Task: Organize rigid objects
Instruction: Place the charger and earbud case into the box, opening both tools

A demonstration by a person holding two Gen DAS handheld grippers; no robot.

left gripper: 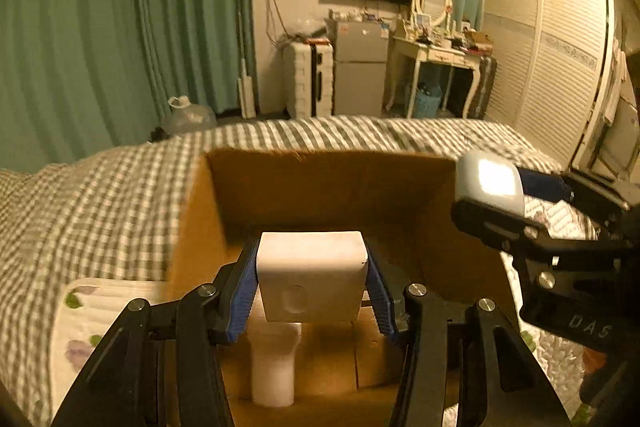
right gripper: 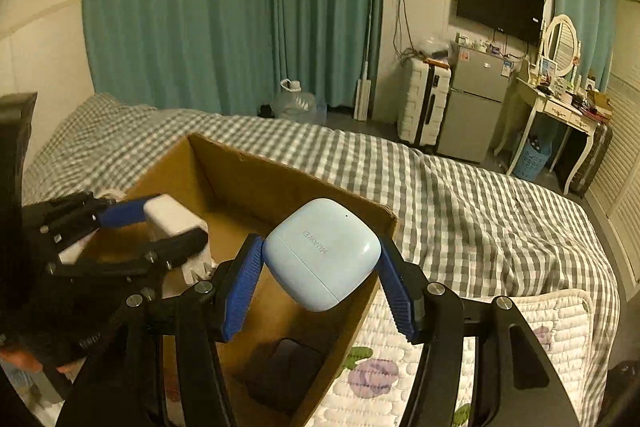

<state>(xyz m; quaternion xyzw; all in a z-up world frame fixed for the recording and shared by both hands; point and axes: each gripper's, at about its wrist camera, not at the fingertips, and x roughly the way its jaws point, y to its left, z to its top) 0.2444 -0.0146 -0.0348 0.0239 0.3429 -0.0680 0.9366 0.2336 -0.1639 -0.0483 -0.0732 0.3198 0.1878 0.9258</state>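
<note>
My left gripper (left gripper: 312,277) is shut on a white charger block (left gripper: 312,267) and holds it above the open cardboard box (left gripper: 320,179) on the bed. A white cylinder-like part (left gripper: 274,363) shows below it inside the box. My right gripper (right gripper: 320,267) is shut on a pale blue earbud case (right gripper: 322,253) over the box's right rim (right gripper: 360,287). The right gripper with the case (left gripper: 490,187) shows at the right of the left wrist view. The left gripper with the charger (right gripper: 172,223) shows at the left of the right wrist view. A dark flat object (right gripper: 286,371) lies on the box floor.
The box sits on a bed with a grey checked cover (right gripper: 460,187) and a white quilted floral mat (right gripper: 400,367). Beyond the bed are teal curtains (right gripper: 200,7), a water jug (right gripper: 296,103), a white suitcase (right gripper: 424,103), a small fridge (right gripper: 476,107) and a dressing table (right gripper: 560,107).
</note>
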